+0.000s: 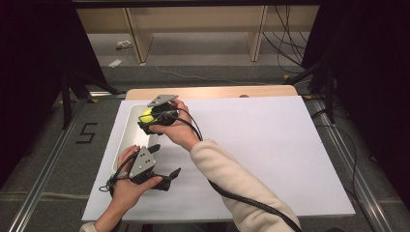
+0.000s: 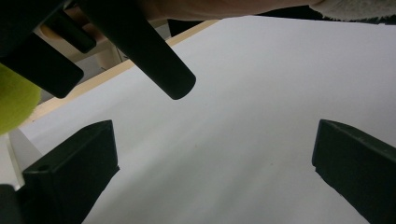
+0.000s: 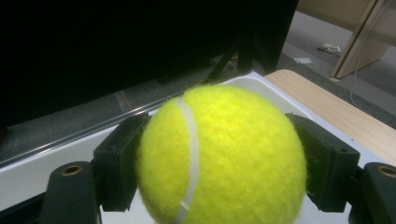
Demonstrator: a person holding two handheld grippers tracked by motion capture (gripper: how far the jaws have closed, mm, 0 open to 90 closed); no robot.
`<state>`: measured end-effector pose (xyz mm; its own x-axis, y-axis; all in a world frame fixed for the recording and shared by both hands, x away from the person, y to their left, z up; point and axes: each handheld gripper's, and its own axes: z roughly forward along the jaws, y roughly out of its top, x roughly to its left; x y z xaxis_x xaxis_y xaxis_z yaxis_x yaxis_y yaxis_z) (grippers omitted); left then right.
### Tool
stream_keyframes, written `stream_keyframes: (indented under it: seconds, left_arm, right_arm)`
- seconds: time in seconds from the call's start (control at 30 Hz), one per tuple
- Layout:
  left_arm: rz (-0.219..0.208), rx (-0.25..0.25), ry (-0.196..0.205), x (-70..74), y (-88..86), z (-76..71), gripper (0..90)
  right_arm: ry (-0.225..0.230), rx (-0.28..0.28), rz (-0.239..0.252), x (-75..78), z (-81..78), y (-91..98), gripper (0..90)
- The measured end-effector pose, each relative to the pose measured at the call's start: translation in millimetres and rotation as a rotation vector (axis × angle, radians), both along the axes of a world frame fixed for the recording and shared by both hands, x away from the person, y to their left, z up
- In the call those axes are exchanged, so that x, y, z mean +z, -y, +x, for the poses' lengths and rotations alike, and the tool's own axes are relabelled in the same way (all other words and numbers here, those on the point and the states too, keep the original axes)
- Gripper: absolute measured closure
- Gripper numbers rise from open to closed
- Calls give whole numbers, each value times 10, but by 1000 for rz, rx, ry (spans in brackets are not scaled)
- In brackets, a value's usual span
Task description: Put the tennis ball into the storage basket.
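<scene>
A yellow tennis ball (image 1: pixel 146 115) is clamped in my right gripper (image 1: pixel 149 119), which hangs over the far end of a long white tray (image 1: pixel 124 141) at the left of the table. In the right gripper view the ball (image 3: pixel 219 158) bulges between both black pads (image 3: pixel 122 161), with the tray's rim (image 3: pixel 261 84) behind it. My left gripper (image 1: pixel 165 160) hovers near the front, right of the tray, open over bare white board. Its view has nothing between the wide-apart jaws of the left gripper (image 2: pixel 215 172). The ball's edge (image 2: pixel 14 105) peeks in at that view's upper left.
A white board (image 1: pixel 261 145) covers the wooden table (image 1: pixel 212 91). The right arm's cable (image 1: pixel 241 198) trails over the front edge. A "5" (image 1: pixel 86 133) is taped on the floor at left. Shelf legs (image 1: pixel 138 41) and loose cables stand beyond the table.
</scene>
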<state>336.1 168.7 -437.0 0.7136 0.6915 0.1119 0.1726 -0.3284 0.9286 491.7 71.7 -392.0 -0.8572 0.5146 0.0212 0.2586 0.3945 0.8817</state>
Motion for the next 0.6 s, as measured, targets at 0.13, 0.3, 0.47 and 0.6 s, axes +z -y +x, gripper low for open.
stream_keyframes:
  seconds: [0.13, 0.3, 0.47, 0.6]
  left_arm:
    - [5, -1, 0, -3, 2, 2, 0]
    - [4, 1, 2, -2, -1, 3, 0]
    - [3, 1, -1, -2, -1, 2, 0]
    - [1, 2, -2, -2, -5, 3, 0]
  right_arm:
    - [3, 4, -1, 8, -6, -22, 261]
    - [-3, 5, 0, -9, -5, -45, 262]
    - [-9, 8, 0, -14, 10, -72, 262]
    - [-8, 10, 1, -8, 18, -93, 262]
